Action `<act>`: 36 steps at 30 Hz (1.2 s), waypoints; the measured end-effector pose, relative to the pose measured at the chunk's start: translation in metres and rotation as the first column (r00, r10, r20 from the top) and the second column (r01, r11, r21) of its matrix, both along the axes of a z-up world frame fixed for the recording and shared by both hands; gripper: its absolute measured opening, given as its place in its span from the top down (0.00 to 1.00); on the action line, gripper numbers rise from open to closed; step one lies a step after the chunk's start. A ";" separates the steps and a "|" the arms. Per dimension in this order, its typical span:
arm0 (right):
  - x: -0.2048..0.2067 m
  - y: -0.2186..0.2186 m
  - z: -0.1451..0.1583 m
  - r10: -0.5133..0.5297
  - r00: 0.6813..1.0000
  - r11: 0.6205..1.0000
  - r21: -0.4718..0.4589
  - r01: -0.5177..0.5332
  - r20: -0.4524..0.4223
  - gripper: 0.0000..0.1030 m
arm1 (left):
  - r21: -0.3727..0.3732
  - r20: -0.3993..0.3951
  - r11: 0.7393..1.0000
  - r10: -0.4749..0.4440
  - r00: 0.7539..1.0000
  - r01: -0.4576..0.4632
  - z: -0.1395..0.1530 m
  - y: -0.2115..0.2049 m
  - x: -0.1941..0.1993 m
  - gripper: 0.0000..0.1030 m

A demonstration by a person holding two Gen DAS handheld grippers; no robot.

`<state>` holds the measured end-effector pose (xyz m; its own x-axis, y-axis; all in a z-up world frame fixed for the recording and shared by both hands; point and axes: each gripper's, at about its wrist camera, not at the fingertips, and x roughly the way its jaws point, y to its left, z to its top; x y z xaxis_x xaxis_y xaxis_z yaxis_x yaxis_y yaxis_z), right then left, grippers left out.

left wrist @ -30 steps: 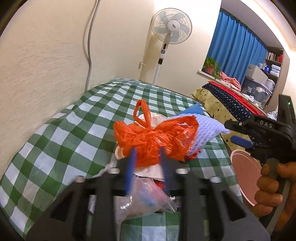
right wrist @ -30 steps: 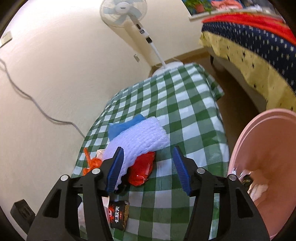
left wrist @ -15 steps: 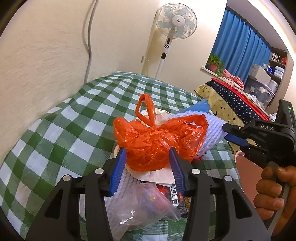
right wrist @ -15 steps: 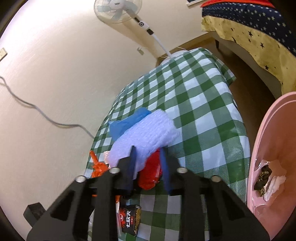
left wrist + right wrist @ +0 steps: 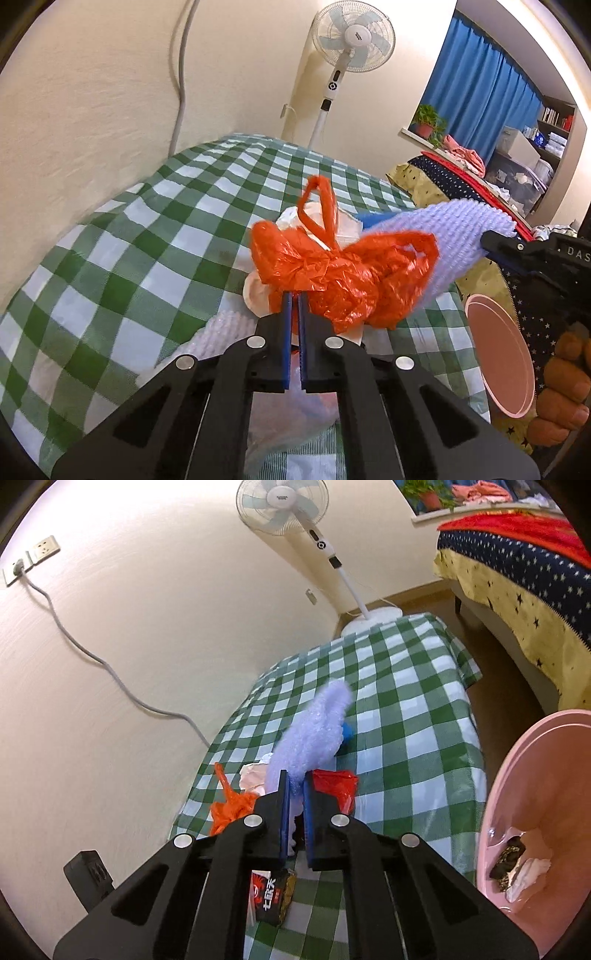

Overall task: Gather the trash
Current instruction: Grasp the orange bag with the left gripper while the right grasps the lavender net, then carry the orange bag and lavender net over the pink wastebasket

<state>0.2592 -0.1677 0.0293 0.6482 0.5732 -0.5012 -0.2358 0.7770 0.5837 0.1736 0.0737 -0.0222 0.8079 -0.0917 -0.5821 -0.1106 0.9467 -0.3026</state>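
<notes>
While both hands are up over the worktop, this is what I read off my two wrist cameras.

Left tongs (image 5: 294, 295): my jaws have just been closing and now pinch the orange plastic bag (image 5: 343, 273) by its crumpled lower edge.

Right tongs (image 5: 294, 788): jaws have just been closing too; they clamp the end of the lilac foam sheet (image 5: 314, 734), which sticks out ahead of them, raised off the cloth.

Landmark: the pink bin (image 5: 535, 812), off the right edge of the checked worktop (image 5: 406, 701).

Bin contents: I see a dark wrapper (image 5: 508, 860) and a crumpled white tissue (image 5: 528, 877) lying together at the bottom.

Trash pile: left of the bin, on the worktop, lie a red packet (image 5: 338, 786), white paper (image 5: 253, 777), a dark snack wrapper (image 5: 271, 897) and a clear plastic bag (image 5: 295, 417).

Orange bag, right view: left of the foam sheet, farther from the bin.

Person: a hand (image 5: 565, 384) grips the right handle, just beside the bin.
</notes>
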 end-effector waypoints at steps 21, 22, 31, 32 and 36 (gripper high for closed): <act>-0.095 -0.049 0.057 -0.096 0.986 0.990 -0.092 0.108 0.135 0.93 | 0.015 0.130 0.998 -0.056 0.990 0.054 0.057 -0.023 -0.066 1.00; -0.098 -0.050 0.058 -0.099 0.985 0.989 -0.098 0.113 0.139 0.93 | 0.017 0.136 0.998 -0.059 0.989 0.058 0.060 -0.026 -0.069 1.00; -0.128 -0.076 0.060 -0.100 0.979 0.969 -0.206 0.137 0.177 0.93 | -0.039 0.032 0.999 0.010 0.999 -0.009 0.033 -0.016 -0.066 0.93; -0.129 -0.079 0.059 -0.102 0.979 0.968 -0.211 0.139 0.177 0.93 | -0.044 0.027 0.999 0.021 0.999 -0.020 0.030 -0.014 -0.065 0.86; -0.129 -0.103 0.051 -0.136 0.977 0.966 -0.197 0.167 0.163 0.93 | -0.041 0.026 0.998 0.045 0.999 -0.044 0.026 -0.014 -0.054 0.61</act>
